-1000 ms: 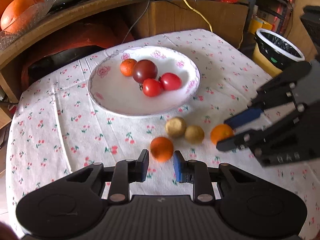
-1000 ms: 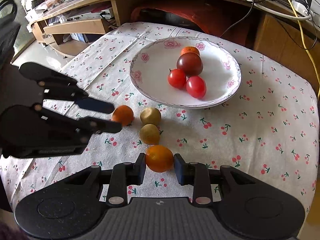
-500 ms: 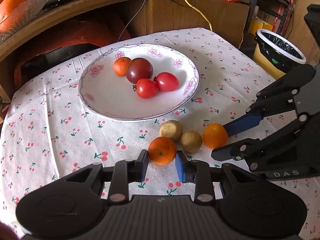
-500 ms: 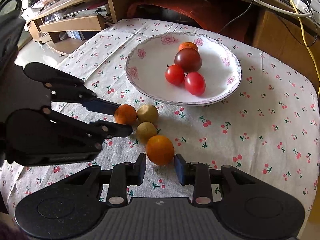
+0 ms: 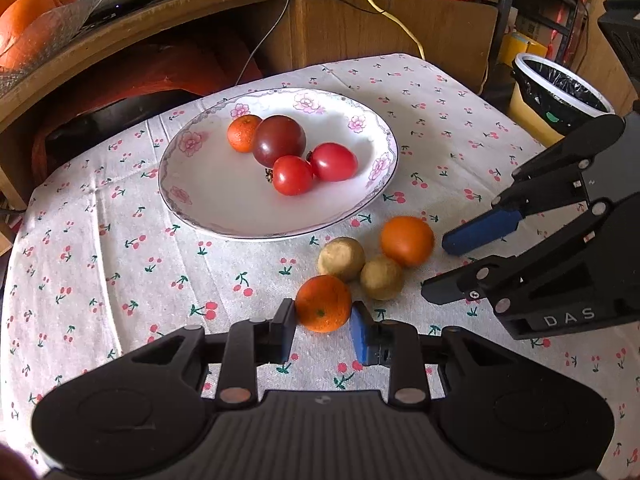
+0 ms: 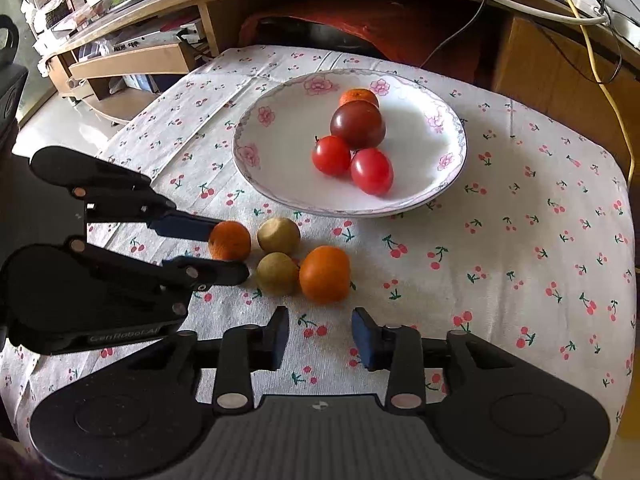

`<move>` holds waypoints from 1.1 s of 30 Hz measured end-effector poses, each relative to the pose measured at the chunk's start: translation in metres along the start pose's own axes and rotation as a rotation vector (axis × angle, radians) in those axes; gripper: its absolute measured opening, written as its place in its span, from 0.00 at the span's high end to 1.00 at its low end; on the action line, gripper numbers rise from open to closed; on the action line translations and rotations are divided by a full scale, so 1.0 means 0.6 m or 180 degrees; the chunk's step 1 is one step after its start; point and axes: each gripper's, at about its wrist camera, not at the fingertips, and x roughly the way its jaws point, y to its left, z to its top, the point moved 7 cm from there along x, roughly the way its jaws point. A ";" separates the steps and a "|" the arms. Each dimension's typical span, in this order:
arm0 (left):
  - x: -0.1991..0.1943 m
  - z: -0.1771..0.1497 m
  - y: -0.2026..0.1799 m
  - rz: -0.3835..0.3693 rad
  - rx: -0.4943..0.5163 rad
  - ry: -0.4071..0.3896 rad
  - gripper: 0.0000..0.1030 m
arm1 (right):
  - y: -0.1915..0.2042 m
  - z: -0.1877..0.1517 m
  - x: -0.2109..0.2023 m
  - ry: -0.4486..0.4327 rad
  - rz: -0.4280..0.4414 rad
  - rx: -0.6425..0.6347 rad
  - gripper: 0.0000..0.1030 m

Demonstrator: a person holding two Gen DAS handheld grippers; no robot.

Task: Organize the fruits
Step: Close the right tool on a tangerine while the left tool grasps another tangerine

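- The left gripper (image 5: 322, 322) has its jaws around the near orange (image 5: 323, 303); both pads look to be touching it, but I cannot tell if the grip is firm.
- That orange sits on the cloth (image 5: 100, 264), just in front of two brown fruits (image 5: 359, 267) that touch each other.
- The right gripper (image 6: 320, 334) is released, jaws apart, with nothing between them. The far orange (image 6: 325, 274) lies just ahead of its tips, touching one brown fruit.
- The plate (image 5: 200, 196) holds a small orange (image 5: 242, 133), a dark tomato (image 5: 279, 139) and two red tomatoes (image 5: 314, 168), bunched toward the back. The front half is bare.
- Step in hand, as I judge it: secure the near orange with the left and lift it to the plate.
- To do it well: close gently, since the fruit is round and could squirt forward into the brown fruits.
- Lift straight up before moving, so the jaws clear the neighbours and the plate's rim.
- Set it down in the bare front area, low and slow, so it does not roll into the tomatoes.
- For the right: push forward until the far orange is well between the pads before closing, and keep the two grippers apart over the plate.
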 end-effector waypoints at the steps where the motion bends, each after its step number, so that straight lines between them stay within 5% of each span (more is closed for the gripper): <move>1: -0.001 0.000 0.001 0.0006 -0.0002 -0.0001 0.63 | 0.000 0.002 -0.001 -0.0024 0.0005 0.0006 0.65; 14: -0.002 -0.003 0.003 -0.0001 -0.0024 0.0012 0.63 | -0.006 0.026 0.010 -0.0241 -0.0018 -0.0043 0.66; 18: -0.003 -0.004 0.003 -0.0006 -0.0029 0.0011 0.63 | -0.010 0.029 0.015 -0.0210 0.0061 0.0060 0.73; 33: -0.019 -0.001 0.007 0.0056 -0.0031 -0.0067 0.63 | 0.005 0.028 -0.006 -0.0203 0.0080 -0.0030 0.75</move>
